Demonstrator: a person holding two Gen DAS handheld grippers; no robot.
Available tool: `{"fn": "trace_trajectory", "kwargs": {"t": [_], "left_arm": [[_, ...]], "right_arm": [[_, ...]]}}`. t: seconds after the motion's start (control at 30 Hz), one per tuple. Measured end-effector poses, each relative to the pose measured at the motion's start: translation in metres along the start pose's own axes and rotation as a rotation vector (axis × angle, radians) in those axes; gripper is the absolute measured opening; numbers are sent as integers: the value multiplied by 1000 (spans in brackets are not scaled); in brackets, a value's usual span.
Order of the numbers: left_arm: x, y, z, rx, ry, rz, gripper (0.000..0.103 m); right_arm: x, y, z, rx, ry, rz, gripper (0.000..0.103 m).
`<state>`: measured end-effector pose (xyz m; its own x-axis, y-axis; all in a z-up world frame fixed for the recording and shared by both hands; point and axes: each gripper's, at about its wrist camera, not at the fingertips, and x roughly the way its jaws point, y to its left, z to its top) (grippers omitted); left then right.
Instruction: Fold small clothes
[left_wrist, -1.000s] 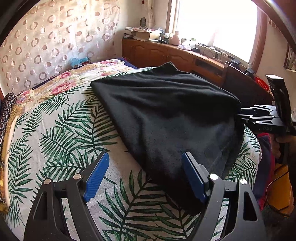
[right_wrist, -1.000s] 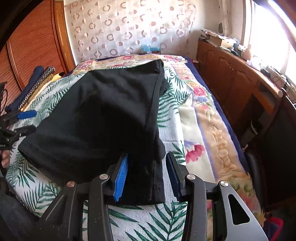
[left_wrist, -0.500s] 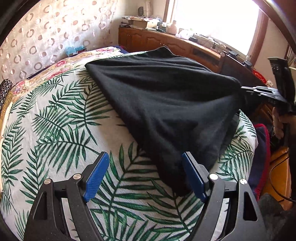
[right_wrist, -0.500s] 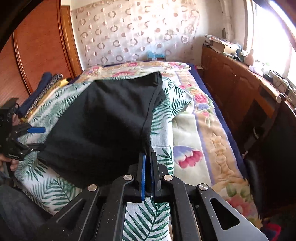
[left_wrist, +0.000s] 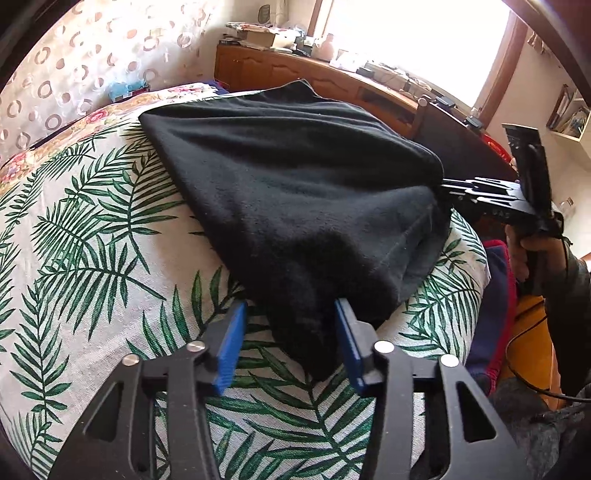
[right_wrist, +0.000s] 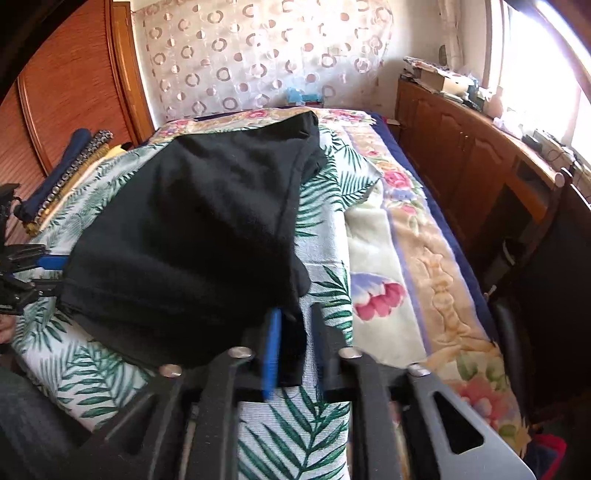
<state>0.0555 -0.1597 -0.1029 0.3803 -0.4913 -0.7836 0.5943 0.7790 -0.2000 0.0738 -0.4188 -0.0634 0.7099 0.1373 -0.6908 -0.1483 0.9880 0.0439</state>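
Two grippers at black cloth (left_wrist: 295, 192) on leaf-print bedspread (left_wrist: 92, 221) | left gripper (left_wrist: 290, 343): jaws just narrowed, apart, corner between, pads clear | right gripper (right_wrist: 295, 350): jaws just reopened, apart, edge between

Readable text: none in either wrist view.
Right gripper (left_wrist: 495, 201) body, at the right of the left wrist view: faint pale marks, too small and blurred to read.
Boxes and papers on the far wooden cabinet (right_wrist: 454, 122): no lettering can be made out.
Framed items on the shelf (left_wrist: 570, 118) at the far right: too small to tell.
Bed cover (left_wrist: 92, 229): a palm-leaf print only, no words.
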Motion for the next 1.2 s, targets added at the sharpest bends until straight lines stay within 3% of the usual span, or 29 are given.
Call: {"fn": "trace_trajectory", "kwargs": {"t": [0.03, 0.07, 0.33, 0.4, 0.53, 0.67, 0.93, 1.2], "left_arm": [[0, -1, 0, 3, 3, -5, 42], [0, -1, -1, 5, 4, -8, 38], [-8, -1, 0, 16, -21, -12, 16], [-15, -1, 3, 11, -46, -17, 15], [-27, 0, 8, 3, -85, -23, 14], [-29, 2, 10, 5, -95, -20, 14], [-41, 4, 13, -1, -148, -15, 14], [-60, 13, 41, -18, -234, -2, 14]], "right_arm": [[2, 0, -1, 3, 6, -1, 40], [5, 0, -2, 11, 14, 1, 42], [1, 4, -2, -5, 11, 61, 45], [-1, 10, -3, -41, 15, 72, 40], [-2, 15, -5, -62, 13, 110, 14], [-1, 10, -5, -54, 9, 135, 11], [-34, -3, -5, 13, -125, 175, 10], [-62, -8, 7, 50, -243, 201, 10]]}}
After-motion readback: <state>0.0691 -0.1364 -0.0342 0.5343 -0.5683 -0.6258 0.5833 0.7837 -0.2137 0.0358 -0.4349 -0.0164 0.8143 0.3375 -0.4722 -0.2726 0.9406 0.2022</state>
